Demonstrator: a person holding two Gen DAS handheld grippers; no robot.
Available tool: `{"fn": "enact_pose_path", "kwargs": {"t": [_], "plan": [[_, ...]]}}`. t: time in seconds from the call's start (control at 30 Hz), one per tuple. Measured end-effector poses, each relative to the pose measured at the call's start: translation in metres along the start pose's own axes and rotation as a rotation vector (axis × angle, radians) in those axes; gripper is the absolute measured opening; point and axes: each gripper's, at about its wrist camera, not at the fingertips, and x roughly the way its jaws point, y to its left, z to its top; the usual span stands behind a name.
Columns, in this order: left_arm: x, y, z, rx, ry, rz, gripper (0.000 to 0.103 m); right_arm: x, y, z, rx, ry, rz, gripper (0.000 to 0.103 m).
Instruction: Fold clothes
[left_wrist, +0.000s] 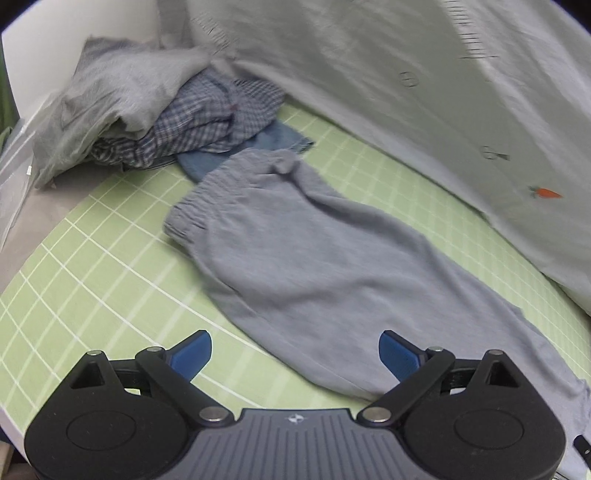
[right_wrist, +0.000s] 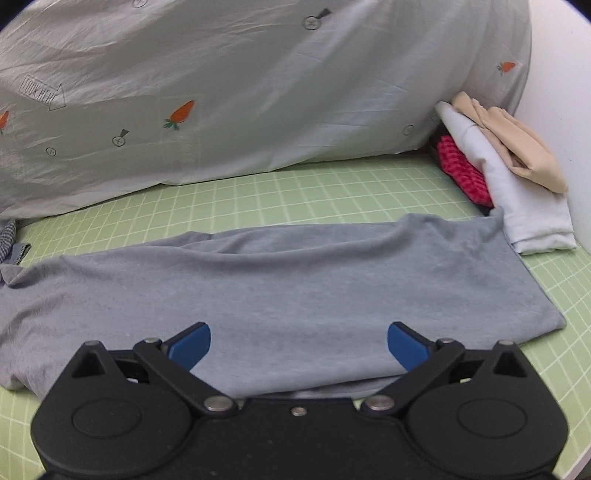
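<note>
Left wrist view: soft grey pants (left_wrist: 314, 266) are spread ahead of the released left gripper (left_wrist: 295, 350); the right gripper (right_wrist: 299, 345) is likewise released over them.

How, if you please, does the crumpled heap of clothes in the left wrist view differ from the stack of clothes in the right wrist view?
The crumpled heap of grey and blue checked clothes is bunched and unfolded, while the stack of white, beige and red clothes is folded flat in layers. The heap shows greys and blues; the stack shows white, beige and red. Both rest on the green gridded mat beside the long grey garment.
</note>
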Motion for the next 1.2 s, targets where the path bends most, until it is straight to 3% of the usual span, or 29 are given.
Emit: {"fn": "enact_pose_path", "kwargs": {"t": [0.1,0.3,0.7,0.9,1.13,1.2], "plan": [[0.022,0.021,0.02,0.03,0.018,0.012,0.097,0.002,0.031,0.004,0.024,-0.023,-0.032,0.103],[0.06,0.051,0.047,0.032,0.05,0.017,0.097,0.024,0.066,0.009,0.081,0.019,-0.093,0.103],[0.104,0.072,0.079,0.04,0.052,-0.03,0.094,0.048,0.1,-0.014,0.069,0.095,-0.129,0.103],[0.12,0.065,0.091,0.121,0.1,0.009,0.086,0.054,0.103,-0.028,0.08,0.058,-0.172,0.103],[0.125,0.037,0.089,0.309,0.099,0.109,0.055,0.059,0.093,-0.048,0.087,0.025,-0.23,0.103],[0.125,0.03,0.09,0.32,0.1,0.117,0.05,0.059,0.088,-0.054,0.116,0.024,-0.237,0.103]]}}
